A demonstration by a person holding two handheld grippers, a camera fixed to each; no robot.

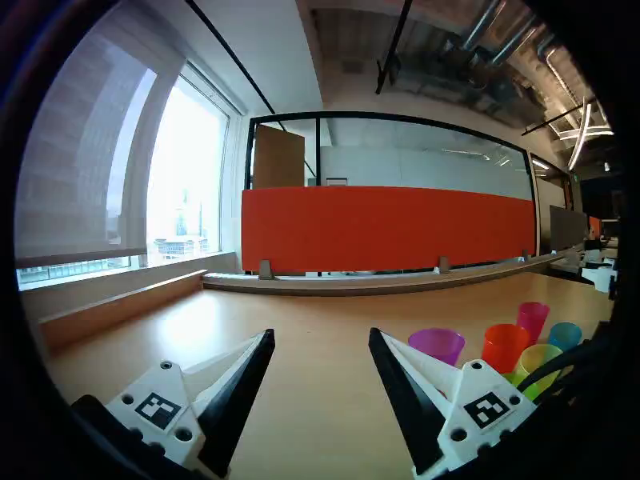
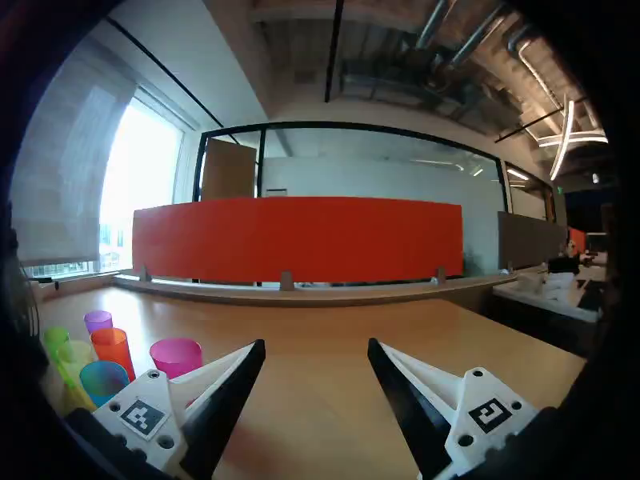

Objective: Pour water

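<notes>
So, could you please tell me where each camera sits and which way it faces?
Left gripper view: rides the left tool, facing across the light wooden desk to the orange partition panel; open fingers below.
Right gripper view: rides the right tool, same heading; open fingers below.
Shared: desk, panel, translucent coloured plastic cups.

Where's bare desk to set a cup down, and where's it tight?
Free: desk ahead of the open left tool, from the window ledge across to the cup cluster, back to the orange partition. Also ahead of the open right tool, from the cluster to the desk's edge. Crowded: the cluster itself.
</notes>
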